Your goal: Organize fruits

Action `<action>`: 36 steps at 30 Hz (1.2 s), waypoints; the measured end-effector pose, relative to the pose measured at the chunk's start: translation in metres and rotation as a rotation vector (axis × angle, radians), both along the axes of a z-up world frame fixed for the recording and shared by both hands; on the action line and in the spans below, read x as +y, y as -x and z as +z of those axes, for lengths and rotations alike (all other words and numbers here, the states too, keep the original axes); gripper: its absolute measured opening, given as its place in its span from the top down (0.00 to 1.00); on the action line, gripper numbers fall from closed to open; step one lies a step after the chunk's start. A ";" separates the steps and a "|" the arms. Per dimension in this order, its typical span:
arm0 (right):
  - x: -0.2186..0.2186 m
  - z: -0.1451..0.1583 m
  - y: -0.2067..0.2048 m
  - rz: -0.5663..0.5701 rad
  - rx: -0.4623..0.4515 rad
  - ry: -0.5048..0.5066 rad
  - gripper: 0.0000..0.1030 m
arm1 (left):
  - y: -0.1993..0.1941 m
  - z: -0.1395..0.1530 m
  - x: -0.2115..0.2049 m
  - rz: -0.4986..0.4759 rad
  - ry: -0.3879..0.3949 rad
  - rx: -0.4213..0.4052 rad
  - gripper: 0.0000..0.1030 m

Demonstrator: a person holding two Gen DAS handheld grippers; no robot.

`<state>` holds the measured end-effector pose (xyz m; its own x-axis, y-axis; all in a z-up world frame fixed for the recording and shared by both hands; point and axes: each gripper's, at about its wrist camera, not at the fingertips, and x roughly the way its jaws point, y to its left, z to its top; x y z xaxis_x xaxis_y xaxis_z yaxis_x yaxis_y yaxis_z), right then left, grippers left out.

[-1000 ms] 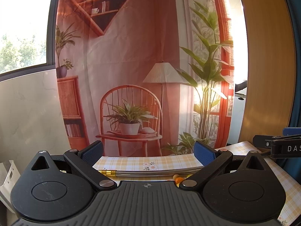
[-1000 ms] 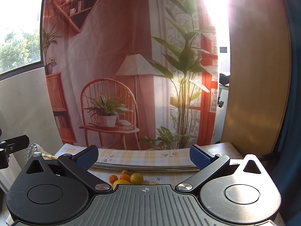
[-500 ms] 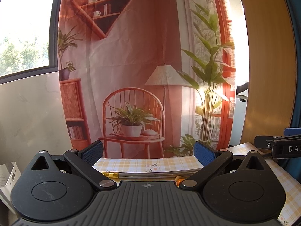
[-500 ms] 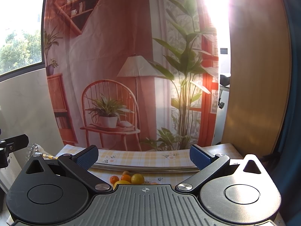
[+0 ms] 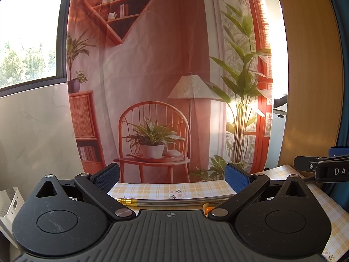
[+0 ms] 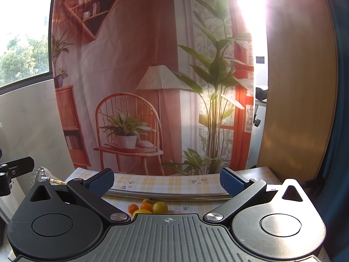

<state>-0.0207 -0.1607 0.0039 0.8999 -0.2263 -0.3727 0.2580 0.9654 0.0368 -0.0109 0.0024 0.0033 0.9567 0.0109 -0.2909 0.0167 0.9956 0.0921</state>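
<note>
A small heap of fruit lies on the checked tablecloth, low in the right wrist view: an orange, a smaller orange, a yellow round fruit and a yellow piece half hidden by the gripper body. My right gripper is open above and behind them, holding nothing. In the left wrist view only a sliver of orange fruit shows. My left gripper is open and empty too.
A metal rod with a brass tip lies across the cloth near the far edge. A printed backdrop hangs right behind the table. A white perforated box stands at left. The other gripper pokes in at right.
Both cameras have tilted slightly, so the backdrop has slid down in view and less of the fruit shows in the left wrist view. Both grippers stay open.
</note>
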 end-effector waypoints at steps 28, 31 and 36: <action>0.002 0.000 0.000 -0.001 0.003 -0.003 0.00 | 0.000 -0.003 0.003 -0.005 0.032 0.020 0.00; 0.000 -0.002 -0.002 0.000 0.008 -0.010 0.00 | -0.003 -0.005 0.003 0.002 0.043 0.034 0.00; -0.009 -0.013 -0.010 -0.002 0.028 -0.032 0.00 | -0.011 -0.013 0.006 0.031 0.054 0.064 0.00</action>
<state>-0.0111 -0.1694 -0.0088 0.8887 -0.2158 -0.4046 0.2616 0.9633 0.0609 -0.0002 0.0082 -0.0097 0.9357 0.0232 -0.3521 -0.0104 0.9992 0.0382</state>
